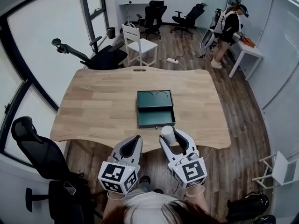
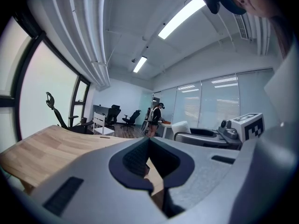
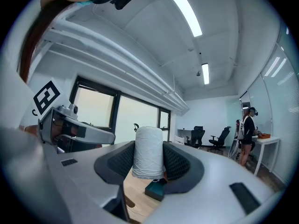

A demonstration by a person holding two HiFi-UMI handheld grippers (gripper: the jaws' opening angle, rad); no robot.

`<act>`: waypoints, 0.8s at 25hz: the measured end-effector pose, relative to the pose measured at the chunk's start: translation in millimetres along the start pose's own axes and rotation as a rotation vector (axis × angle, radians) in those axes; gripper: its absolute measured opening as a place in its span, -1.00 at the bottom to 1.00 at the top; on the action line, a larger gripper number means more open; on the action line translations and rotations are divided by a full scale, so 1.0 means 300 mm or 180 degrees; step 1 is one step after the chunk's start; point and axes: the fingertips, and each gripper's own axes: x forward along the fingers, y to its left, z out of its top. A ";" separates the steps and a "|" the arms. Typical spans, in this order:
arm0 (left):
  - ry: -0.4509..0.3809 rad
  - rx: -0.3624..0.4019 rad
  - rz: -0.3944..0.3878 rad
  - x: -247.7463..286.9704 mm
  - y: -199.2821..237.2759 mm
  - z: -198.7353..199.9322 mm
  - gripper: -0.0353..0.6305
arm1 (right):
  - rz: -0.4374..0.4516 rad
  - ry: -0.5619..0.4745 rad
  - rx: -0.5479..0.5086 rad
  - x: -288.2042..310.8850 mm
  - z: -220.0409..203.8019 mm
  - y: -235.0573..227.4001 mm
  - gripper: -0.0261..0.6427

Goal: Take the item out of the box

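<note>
Cylinder (image 3: pixel 148 150), white, matte, in right gripper (image 1: pixel 174 136)

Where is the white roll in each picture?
Head view: the roll is low in the middle, held in the right gripper.
Left gripper view: a small white shape right of centre is likely the roll.
Right gripper view: the roll stands upright in the centre, between the jaws.
Shared landmark: the person standing at the back.
</note>
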 end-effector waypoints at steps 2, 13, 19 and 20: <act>-0.0008 0.0010 0.0017 -0.004 -0.010 0.001 -0.88 | 0.0025 -0.0027 -0.0015 -0.014 0.005 0.003 -0.33; -0.0053 0.0047 0.0033 -0.011 -0.055 0.008 -0.88 | -0.0069 -0.0046 0.0056 -0.073 0.050 -0.005 -0.33; -0.0054 0.0074 -0.0004 0.001 -0.072 0.008 -0.88 | -0.0164 -0.0040 0.0079 -0.095 0.050 -0.024 -0.33; -0.0054 0.0079 -0.0008 0.002 -0.075 0.008 -0.88 | -0.0167 0.0001 0.0091 -0.101 0.043 -0.025 -0.33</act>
